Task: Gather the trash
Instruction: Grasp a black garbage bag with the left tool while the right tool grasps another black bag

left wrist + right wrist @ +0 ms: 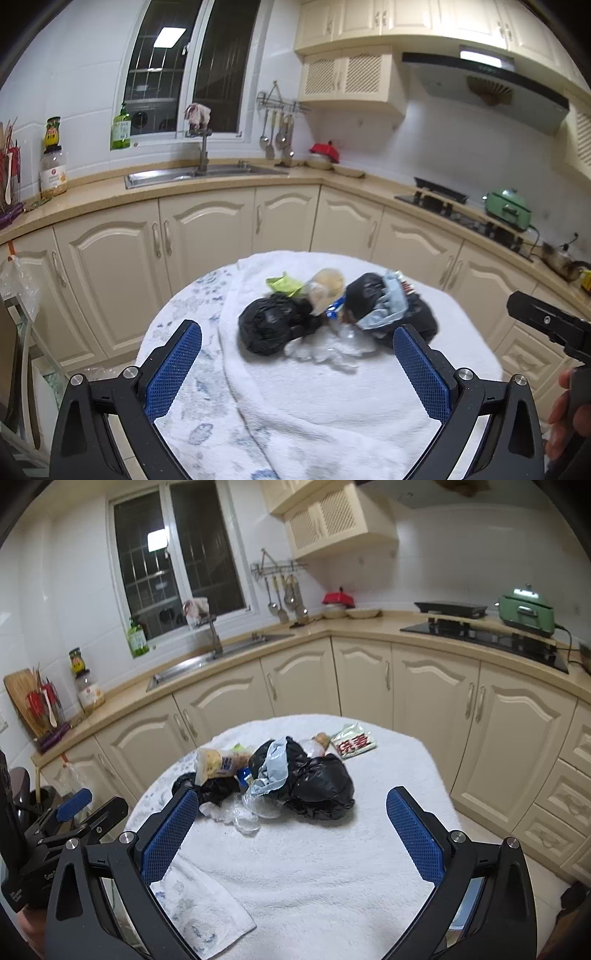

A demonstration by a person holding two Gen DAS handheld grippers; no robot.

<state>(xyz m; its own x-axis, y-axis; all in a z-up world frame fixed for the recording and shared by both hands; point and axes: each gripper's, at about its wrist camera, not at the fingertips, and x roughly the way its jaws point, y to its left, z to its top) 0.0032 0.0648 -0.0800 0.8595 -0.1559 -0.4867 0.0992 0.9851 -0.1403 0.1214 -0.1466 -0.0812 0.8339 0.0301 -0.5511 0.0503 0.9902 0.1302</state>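
Observation:
A heap of trash lies on a round table under a white towel (332, 398) (314, 867). It holds a black bag (267, 326), a second black bag (319, 784) (417, 314) with grey plastic on it, crumpled clear plastic (325, 347) (245, 814), a green wrapper (282, 284), a yellowish snack bag (216, 762) (327, 286) and a red-lettered packet (352, 743). My left gripper (297, 369) is open, its blue pads short of the heap. My right gripper (291, 834) is open too, just before the heap. The left gripper (79, 816) also shows in the right wrist view.
Cream cabinets (207, 236) curve behind the table, with a sink (199, 173), a hob (484, 635) and a green appliance (526, 609) on the counter. The right gripper's body (550, 325) and a hand (565, 413) show at the right edge of the left wrist view.

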